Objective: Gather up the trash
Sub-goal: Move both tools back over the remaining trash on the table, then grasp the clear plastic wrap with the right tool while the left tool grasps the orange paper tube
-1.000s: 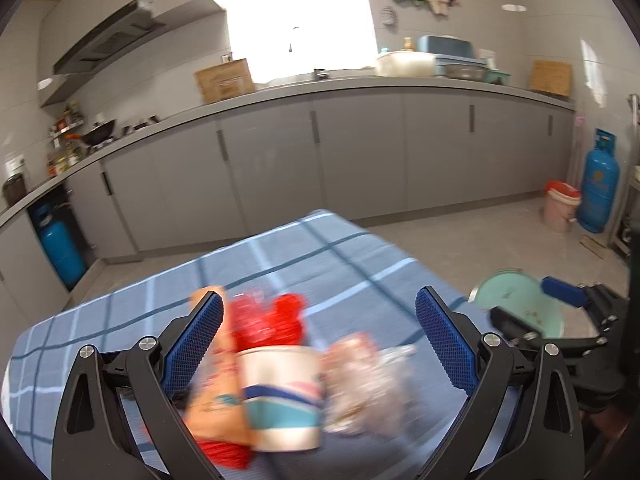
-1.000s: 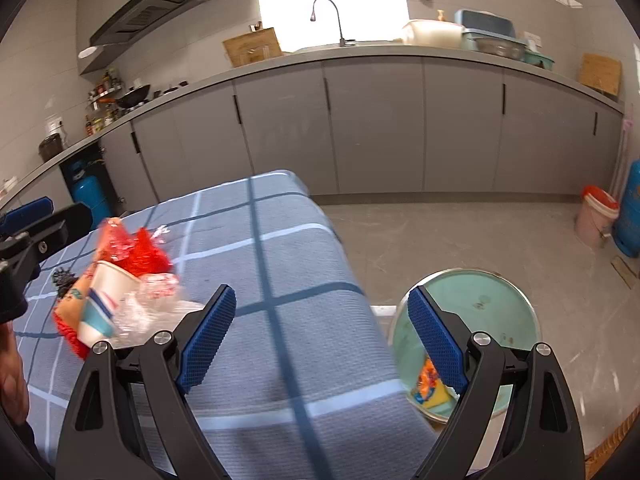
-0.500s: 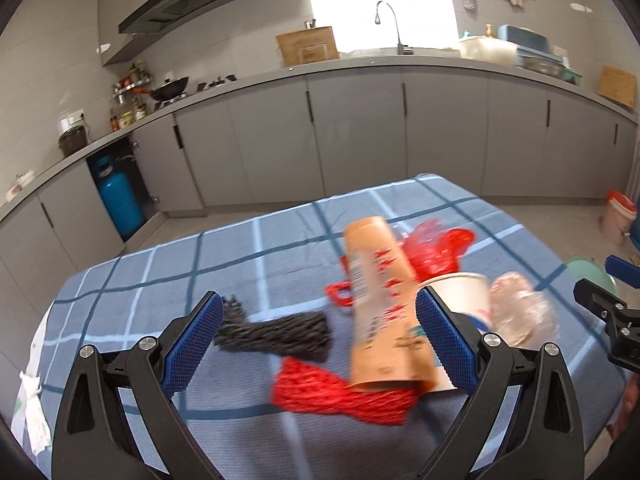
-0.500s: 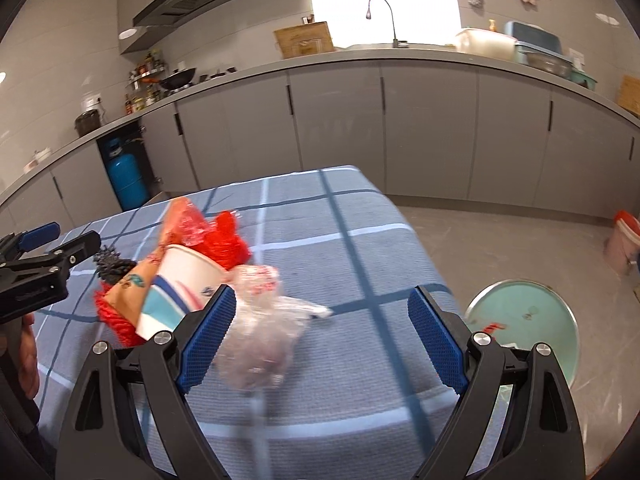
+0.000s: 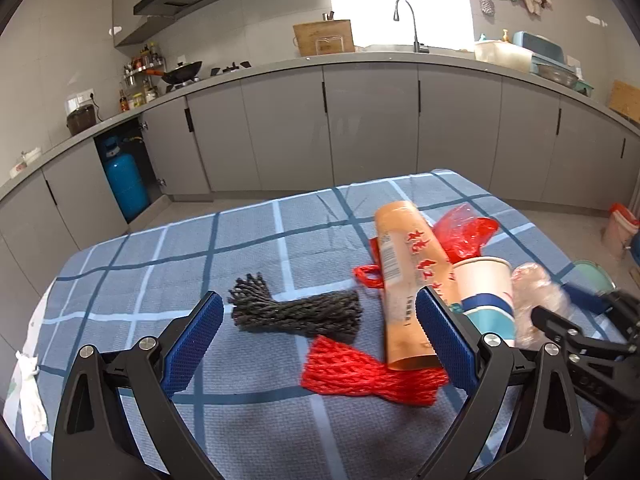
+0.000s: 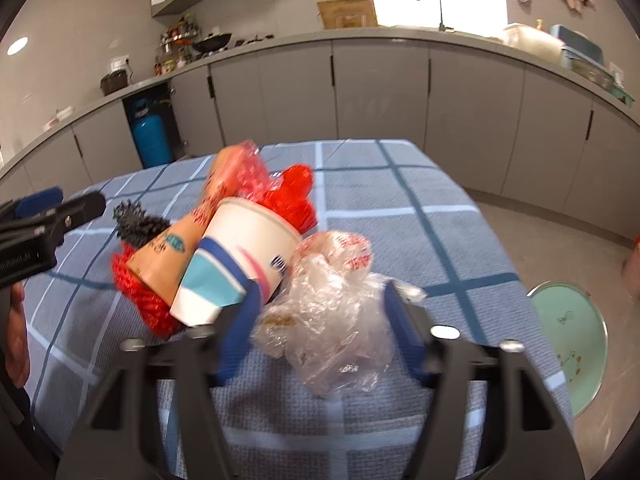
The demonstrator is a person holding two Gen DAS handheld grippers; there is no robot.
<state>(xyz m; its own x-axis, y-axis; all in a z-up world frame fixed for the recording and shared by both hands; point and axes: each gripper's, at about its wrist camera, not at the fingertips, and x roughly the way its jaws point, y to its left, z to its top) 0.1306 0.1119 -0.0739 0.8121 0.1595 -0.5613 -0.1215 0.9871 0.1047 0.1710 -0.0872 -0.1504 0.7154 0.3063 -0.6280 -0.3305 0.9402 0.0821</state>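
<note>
Closing my right tool (image 6: pixel 320 320) around the crumpled plastic bag (image 6: pixel 332 312) near the worktop's (image 6: pixel 400 208) right edge; 1 second ago it was spread. Left tool (image 5: pixel 316 340) gapes, empty, over the black net (image 5: pixel 296 312).

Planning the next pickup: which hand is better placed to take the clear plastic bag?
Right. The right gripper already straddles the clear plastic bag, jaws closing; the left gripper hangs open over the red mesh net.
</note>
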